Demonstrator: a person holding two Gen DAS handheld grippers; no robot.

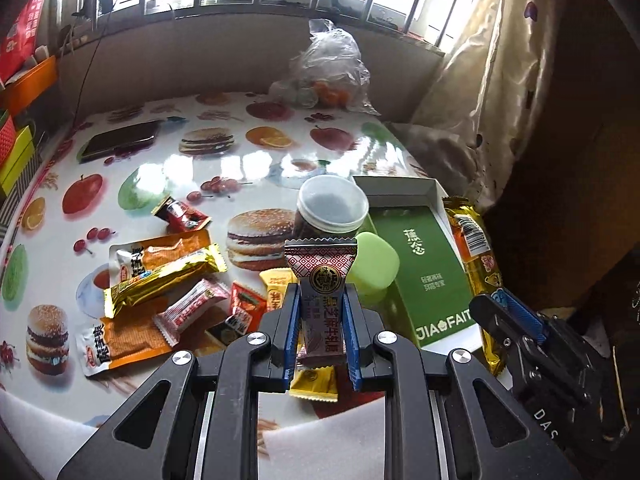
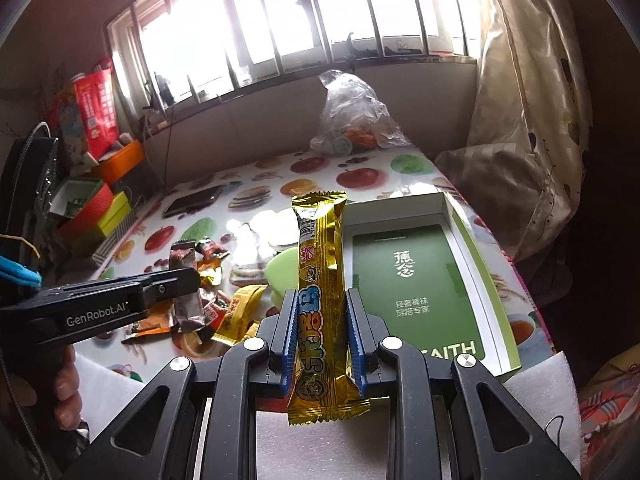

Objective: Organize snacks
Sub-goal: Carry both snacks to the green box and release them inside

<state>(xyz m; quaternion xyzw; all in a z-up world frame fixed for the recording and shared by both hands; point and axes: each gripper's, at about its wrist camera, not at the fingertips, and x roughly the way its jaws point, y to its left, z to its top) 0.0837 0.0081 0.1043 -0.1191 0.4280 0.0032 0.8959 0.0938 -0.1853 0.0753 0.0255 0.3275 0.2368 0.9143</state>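
Snacks (image 1: 160,280) litter only left wrist's view.

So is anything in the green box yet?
No, the green box shows only its bare printed floor; the gold bar is clamped above the table.

My left claw (image 1: 320,312), matt black plastic with ribbed blue pads, is pinching a shiny foil candy wrapper (image 1: 321,280). My right claw (image 2: 322,332) is gripping a glossy gold foil bar (image 2: 320,280). The table (image 1: 168,168) is gleaming under slick printed oilcloth. The green box (image 2: 416,280) is looking like matt card.
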